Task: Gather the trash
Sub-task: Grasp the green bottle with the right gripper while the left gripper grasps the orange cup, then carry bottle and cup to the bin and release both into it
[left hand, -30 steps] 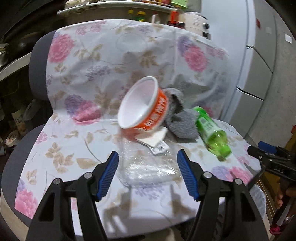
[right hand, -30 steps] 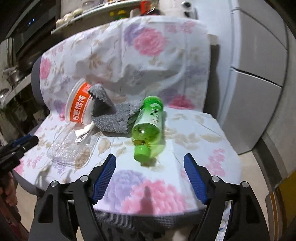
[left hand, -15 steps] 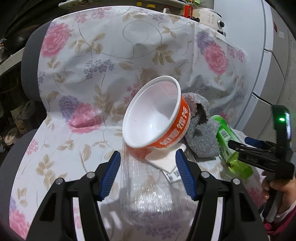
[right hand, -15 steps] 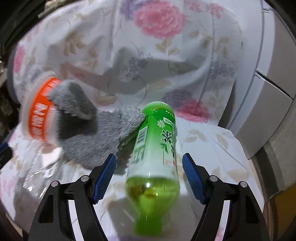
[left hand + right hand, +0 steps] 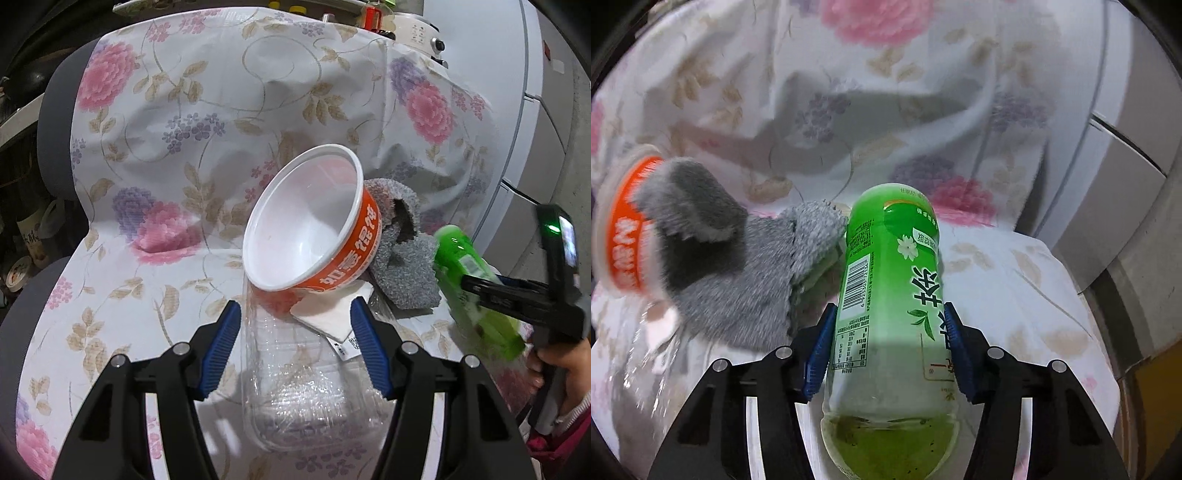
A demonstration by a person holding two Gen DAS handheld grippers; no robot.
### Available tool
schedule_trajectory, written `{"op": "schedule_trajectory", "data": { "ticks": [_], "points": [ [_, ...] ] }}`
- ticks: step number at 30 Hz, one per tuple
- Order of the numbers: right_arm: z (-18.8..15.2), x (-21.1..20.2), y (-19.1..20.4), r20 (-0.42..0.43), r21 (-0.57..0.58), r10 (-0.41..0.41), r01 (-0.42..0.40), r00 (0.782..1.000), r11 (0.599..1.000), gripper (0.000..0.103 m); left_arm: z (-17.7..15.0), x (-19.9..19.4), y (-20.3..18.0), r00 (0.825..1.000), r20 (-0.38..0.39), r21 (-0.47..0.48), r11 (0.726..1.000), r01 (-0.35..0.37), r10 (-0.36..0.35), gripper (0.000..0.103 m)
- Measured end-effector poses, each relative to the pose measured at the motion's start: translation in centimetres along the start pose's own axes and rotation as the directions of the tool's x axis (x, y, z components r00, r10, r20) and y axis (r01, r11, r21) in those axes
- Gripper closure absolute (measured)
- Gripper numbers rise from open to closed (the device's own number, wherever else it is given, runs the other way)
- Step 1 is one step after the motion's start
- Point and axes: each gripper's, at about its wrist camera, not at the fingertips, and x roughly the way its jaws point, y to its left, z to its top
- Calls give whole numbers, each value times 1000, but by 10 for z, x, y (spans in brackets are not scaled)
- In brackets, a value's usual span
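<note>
Both grippers have pushed in closer over the last second, each now straddling its own piece of trash on the flower-print chair cover [image 5: 177, 155].

From the left wrist view, the left gripper [image 5: 295, 350] sits low in the frame with its blue pads wide apart on either side of a clear plastic container [image 5: 306, 398]. The pads look just beside its walls, not pressing, so nothing is gripped yet. At frame centre an orange instant-noodle bowl [image 5: 314, 225] lies tipped on its side, its rim resting on the container's far end, with a white paper scrap [image 5: 328, 314] under it. A grey cloth [image 5: 402, 266] lies to its right, and at the right edge the other gripper is at the green bottle [image 5: 476, 295].

From the right wrist view, the right gripper [image 5: 886, 347] has its pads against both flanks of the green bottle [image 5: 894, 295], which lies on its side with green liquid pooled at the near end. Whether the grip is firm I cannot tell — the jaws look closed to the bottle's width. The grey cloth [image 5: 738, 280] touches the bottle's far left shoulder.

Risks, as I judge them: the thin clear container may crumple or squirt out under a squeeze, and lifting it would probably roll the bowl off. The round, part-full bottle could slip or drag the cloth along.
</note>
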Motion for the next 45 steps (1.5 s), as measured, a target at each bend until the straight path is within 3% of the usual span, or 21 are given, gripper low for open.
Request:
{"op": "schedule_trajectory", "data": {
  "ticks": [6,13,19,21,28,31,39,45],
  "points": [
    [-28,-58,-29,85,54,76,-81,993,995,47,10,-4,-11,999,40,36,999,32,-33,44],
    [-33,-82,-26,139,13,94,-97,986,995,46,32,27,-22,995,25,66,994,90,-92,61],
    [-32,-82,-21,142,-5,102,-102,985,995,46,40,42,-24,992,19,76,990,123,-124,86],
    [-35,-86,-20,144,-7,105,-106,984,994,46,41,35,-25,992,50,78,990,114,-118,100],
    [-37,-112,-18,186,-13,132,-132,974,991,46,47,-33,-22,980,159,54,993,109,-116,100],
    [-40,-128,-18,214,-14,143,-143,966,990,46,42,-66,-26,972,166,65,986,155,-164,101],
    [-59,-164,-35,254,10,136,-143,958,990,46,-5,-102,-75,951,126,146,953,264,-283,100],
    [-83,-188,-68,269,68,75,-96,960,993,46,-33,-102,-125,921,66,218,906,362,-384,100]
  ]
}}
